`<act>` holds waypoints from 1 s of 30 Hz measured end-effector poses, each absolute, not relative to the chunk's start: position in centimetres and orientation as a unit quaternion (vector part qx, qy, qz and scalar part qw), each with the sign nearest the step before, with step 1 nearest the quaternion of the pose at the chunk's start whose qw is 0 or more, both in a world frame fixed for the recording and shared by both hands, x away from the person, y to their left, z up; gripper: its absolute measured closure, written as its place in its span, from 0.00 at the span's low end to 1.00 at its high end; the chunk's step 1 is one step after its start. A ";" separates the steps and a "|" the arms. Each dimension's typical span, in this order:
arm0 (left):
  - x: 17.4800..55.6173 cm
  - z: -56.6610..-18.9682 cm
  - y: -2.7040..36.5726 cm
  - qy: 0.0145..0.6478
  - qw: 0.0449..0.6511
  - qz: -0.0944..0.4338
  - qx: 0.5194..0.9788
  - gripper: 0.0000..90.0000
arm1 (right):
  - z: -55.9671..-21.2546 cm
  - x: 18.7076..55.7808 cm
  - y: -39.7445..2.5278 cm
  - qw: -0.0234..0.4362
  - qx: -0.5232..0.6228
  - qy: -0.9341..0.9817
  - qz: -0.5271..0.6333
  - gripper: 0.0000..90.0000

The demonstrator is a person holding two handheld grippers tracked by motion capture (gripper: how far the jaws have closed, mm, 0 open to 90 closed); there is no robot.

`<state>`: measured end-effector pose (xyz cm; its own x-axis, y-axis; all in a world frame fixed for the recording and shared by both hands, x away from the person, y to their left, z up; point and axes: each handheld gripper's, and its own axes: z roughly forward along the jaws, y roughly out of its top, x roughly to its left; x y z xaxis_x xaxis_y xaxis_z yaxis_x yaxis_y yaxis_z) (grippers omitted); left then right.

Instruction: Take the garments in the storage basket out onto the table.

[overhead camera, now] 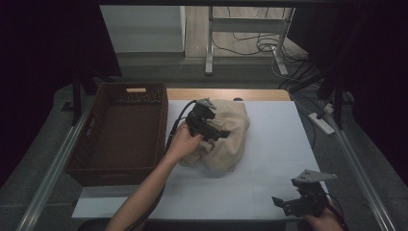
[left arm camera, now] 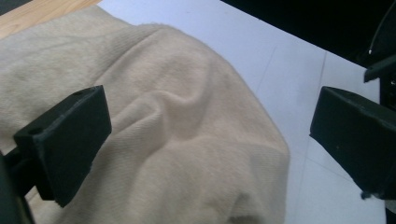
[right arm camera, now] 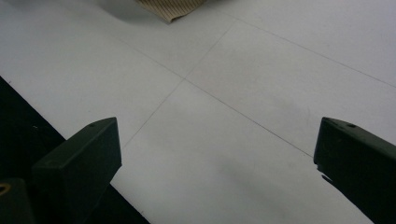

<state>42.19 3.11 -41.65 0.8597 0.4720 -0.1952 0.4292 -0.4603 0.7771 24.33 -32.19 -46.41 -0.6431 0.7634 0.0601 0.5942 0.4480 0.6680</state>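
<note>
Basket (overhead camera: 118, 132) walls off cloth's (overhead camera: 226, 137) left; right side open.

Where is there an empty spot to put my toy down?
The white mat is bare between the beige cloth and the right tool. The brown basket also looks empty. It is crowded where the left tool hangs over the cloth.
</note>
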 end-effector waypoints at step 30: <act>38.5 -41.8 5.6 0.272 0.463 0.006 0.844 0.00 | -46.4 24.3 -32.3 0.128 0.407 0.838 0.341 0.01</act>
